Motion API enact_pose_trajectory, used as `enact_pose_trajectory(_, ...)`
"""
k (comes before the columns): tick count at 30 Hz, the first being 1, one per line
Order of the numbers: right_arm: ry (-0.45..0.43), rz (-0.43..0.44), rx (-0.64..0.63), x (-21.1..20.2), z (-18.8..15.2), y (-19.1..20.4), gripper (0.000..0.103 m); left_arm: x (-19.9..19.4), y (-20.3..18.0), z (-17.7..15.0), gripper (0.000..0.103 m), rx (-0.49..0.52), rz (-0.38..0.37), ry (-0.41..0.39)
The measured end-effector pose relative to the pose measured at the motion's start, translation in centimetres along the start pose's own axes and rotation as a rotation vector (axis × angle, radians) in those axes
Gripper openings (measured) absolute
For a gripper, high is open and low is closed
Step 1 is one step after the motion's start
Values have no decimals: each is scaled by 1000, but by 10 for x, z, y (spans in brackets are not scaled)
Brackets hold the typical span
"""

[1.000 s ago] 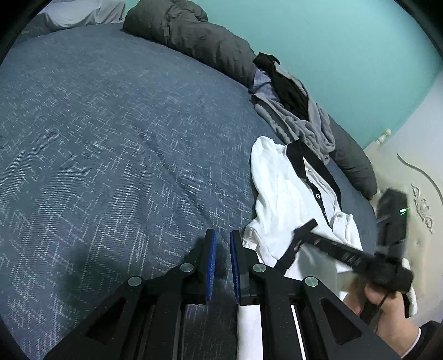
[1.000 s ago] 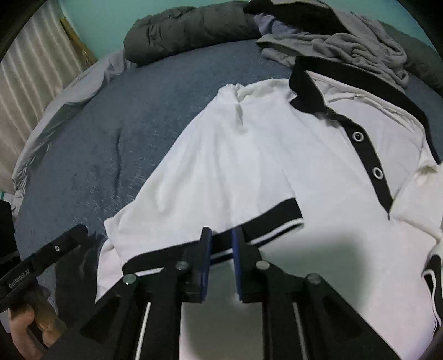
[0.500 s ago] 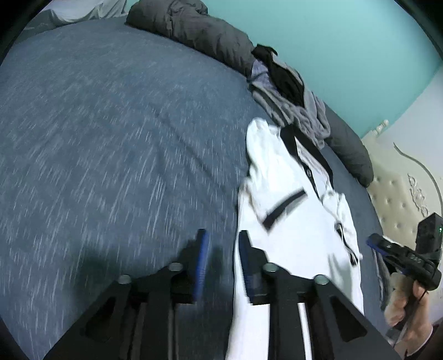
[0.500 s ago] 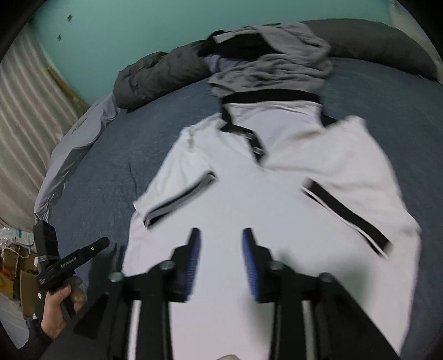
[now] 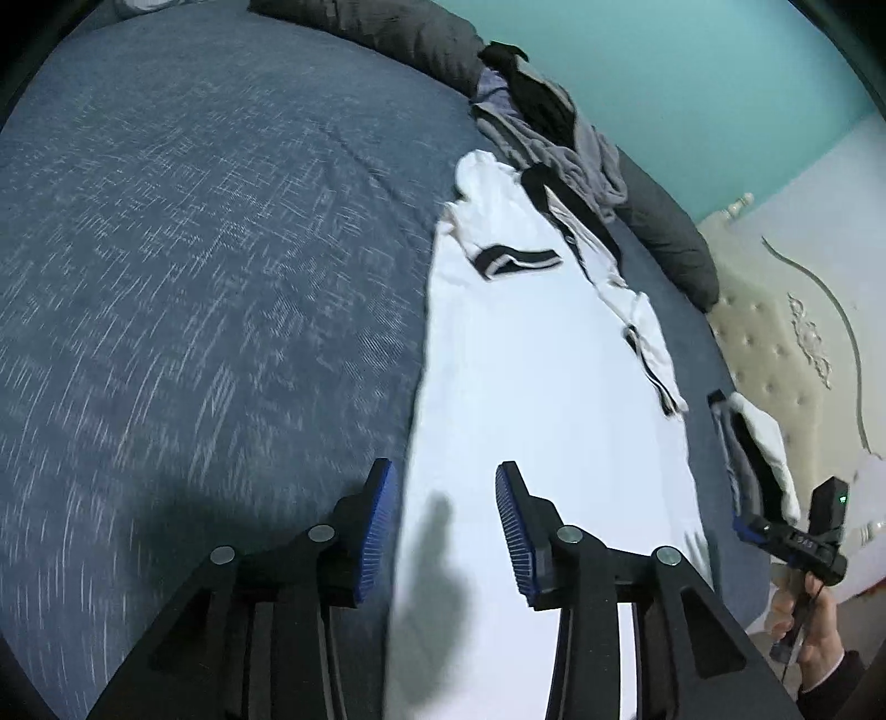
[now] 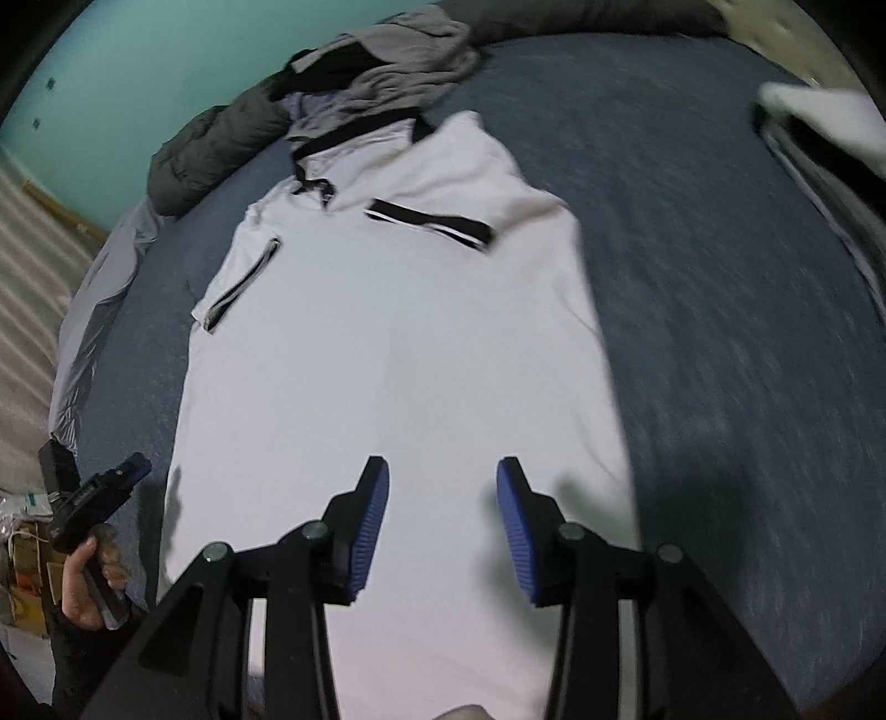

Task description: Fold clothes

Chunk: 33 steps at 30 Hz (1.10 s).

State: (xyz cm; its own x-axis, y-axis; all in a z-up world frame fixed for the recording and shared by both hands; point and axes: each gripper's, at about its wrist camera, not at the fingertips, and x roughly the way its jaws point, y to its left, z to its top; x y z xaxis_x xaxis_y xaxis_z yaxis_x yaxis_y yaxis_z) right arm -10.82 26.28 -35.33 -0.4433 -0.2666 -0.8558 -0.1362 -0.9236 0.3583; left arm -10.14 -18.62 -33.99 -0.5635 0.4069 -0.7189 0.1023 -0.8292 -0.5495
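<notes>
A white polo shirt with black collar and black-trimmed sleeves lies flat on the blue bed, collar at the far end. Both sleeves are folded in over its body. My left gripper hovers open above the shirt's near left edge, nothing between its blue pads. My right gripper hangs open over the lower middle of the shirt, also empty. Each gripper shows in the other's view, held in a hand: the right gripper at the shirt's right, the left gripper at its left.
A heap of grey and black clothes and a dark quilt lie beyond the collar. A folded white and grey garment sits at the right edge of the blue bed. A padded cream headboard stands beyond.
Both grippers let go of the sleeves, opened wide and pulled back toward the shirt's hem. The sleeves now rest folded over the shirt's body.
</notes>
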Motion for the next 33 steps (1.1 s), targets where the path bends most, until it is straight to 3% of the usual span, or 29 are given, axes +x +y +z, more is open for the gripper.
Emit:
enact_pose_trajectory(16, 70, -8, 2, -46, -70, -47, 55, -63, -27, -42, 46, 153, 88, 167)
enact_pose_trajectory(26, 173, -36, 15, -42, -103, -71, 60, -55, -7, -72, 46, 113, 119, 297)
enact_pose_trajectory(33, 198, -31, 45, -40, -115, -83, 60, -46, -5, -87, 46, 114, 125, 347)
